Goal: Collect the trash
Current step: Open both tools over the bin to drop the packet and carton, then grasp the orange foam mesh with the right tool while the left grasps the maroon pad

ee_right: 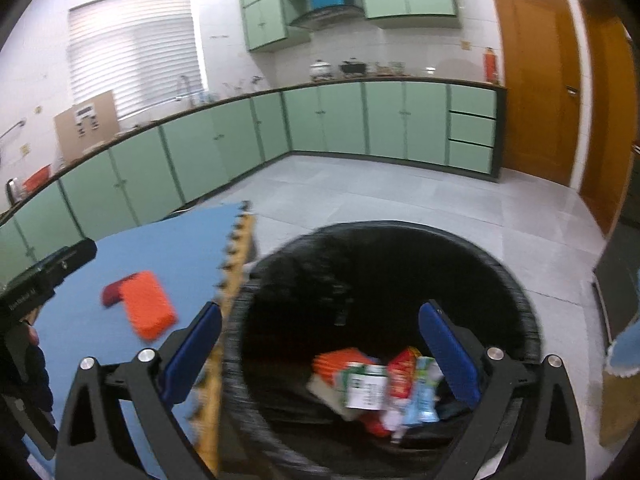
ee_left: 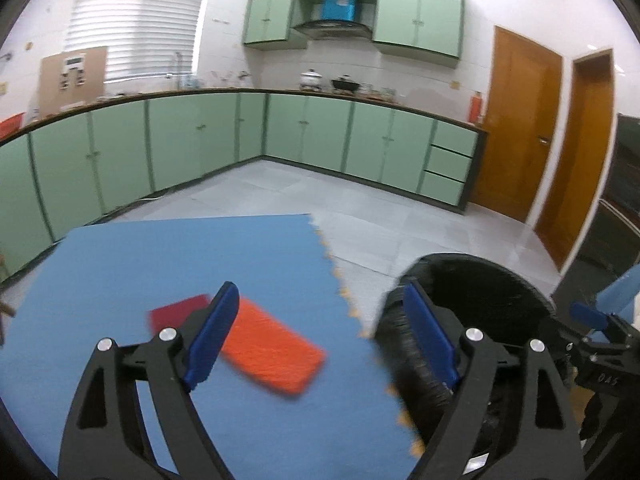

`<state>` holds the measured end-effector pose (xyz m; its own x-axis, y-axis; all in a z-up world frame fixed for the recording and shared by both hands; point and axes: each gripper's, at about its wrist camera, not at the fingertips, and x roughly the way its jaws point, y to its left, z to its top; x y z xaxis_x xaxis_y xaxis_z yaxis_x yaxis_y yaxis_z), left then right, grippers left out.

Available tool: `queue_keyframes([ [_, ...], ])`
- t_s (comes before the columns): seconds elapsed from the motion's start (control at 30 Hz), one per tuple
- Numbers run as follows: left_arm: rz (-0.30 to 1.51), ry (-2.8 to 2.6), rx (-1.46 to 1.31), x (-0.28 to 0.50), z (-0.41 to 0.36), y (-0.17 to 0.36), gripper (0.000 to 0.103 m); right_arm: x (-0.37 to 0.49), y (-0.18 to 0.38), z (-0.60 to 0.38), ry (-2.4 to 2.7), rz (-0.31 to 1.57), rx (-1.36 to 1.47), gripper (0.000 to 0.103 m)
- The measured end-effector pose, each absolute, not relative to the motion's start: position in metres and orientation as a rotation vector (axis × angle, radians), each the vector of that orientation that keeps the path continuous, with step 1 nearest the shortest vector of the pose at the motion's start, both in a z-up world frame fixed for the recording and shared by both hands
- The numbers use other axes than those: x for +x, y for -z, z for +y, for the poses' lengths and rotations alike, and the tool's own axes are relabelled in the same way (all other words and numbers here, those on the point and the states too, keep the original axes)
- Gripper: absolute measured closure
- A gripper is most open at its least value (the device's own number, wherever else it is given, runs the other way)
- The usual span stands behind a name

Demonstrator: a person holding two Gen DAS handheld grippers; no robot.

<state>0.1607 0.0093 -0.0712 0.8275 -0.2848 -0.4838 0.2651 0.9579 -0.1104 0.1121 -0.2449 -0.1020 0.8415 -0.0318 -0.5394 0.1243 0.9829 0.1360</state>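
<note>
With both the left gripper [ee_left: 316,336] and right gripper [ee_right: 320,354] wide open and empty above the bin [ee_right: 524,320], next: reach ahead-left for the orange packet [ee_left: 272,350].

Grey tile floor [ee_left: 420,220] carries blue foam mat [ee_left: 120,264] and black bin [ee_right: 516,280]; orange packet [ee_left: 276,352], dark red packet [ee_left: 176,312] on mat.
</note>
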Motion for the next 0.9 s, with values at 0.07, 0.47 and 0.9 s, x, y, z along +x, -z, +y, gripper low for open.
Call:
queue_keyframes([
  [0.07, 0.519, 0.255, -0.029, 0.158, 0.03, 0.073, 0.021, 0.118, 0.101, -0.224, 0.05, 0.566, 0.161, 0.006],
  [0.47, 0.543, 0.083, -0.03, 0.162, 0.125, 0.085, 0.021, 0.168, 0.12, -0.111, -0.104, 0.614, 0.117, 0.006],
  [0.9, 0.613, -0.001, -0.033, 0.186, 0.159, 0.12, 0.021, 0.222, 0.162, -0.057, -0.127, 0.703, 0.045, 0.006],
])
